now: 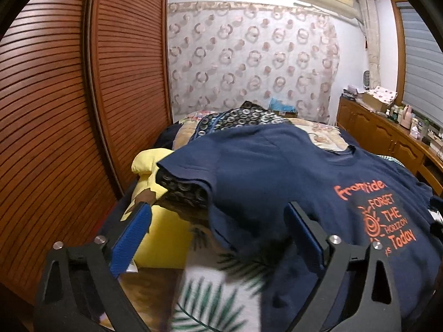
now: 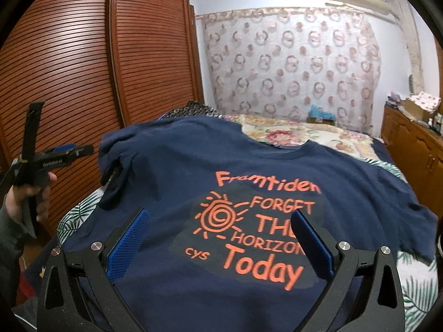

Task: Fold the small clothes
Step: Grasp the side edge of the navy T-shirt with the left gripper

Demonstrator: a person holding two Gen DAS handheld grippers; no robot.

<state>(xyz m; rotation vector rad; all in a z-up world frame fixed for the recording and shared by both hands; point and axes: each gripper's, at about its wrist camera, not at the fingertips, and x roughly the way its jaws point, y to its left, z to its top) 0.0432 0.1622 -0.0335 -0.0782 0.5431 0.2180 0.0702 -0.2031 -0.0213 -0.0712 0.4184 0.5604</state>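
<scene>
Lying face-up across a bed (image 2: pixel 357 138), a navy T-shirt (image 2: pixel 180 166) with orange lettering stretched beyond both pairs of tongs, collar toward the far patterned curtain (image 2: pixel 290 63) and hem nearest the cameras, its long axis running away from them. The right tongs (image 2: pixel 218 238) hovered released above the printed chest, nothing between the blue pads. The left tongs (image 1: pixel 218 229), also spread and empty, hung over the shirt's left sleeve edge, beside a yellow cloth (image 1: pixel 163 229). A hand (image 2: pixel 27 196) gripped the left tool.
</scene>
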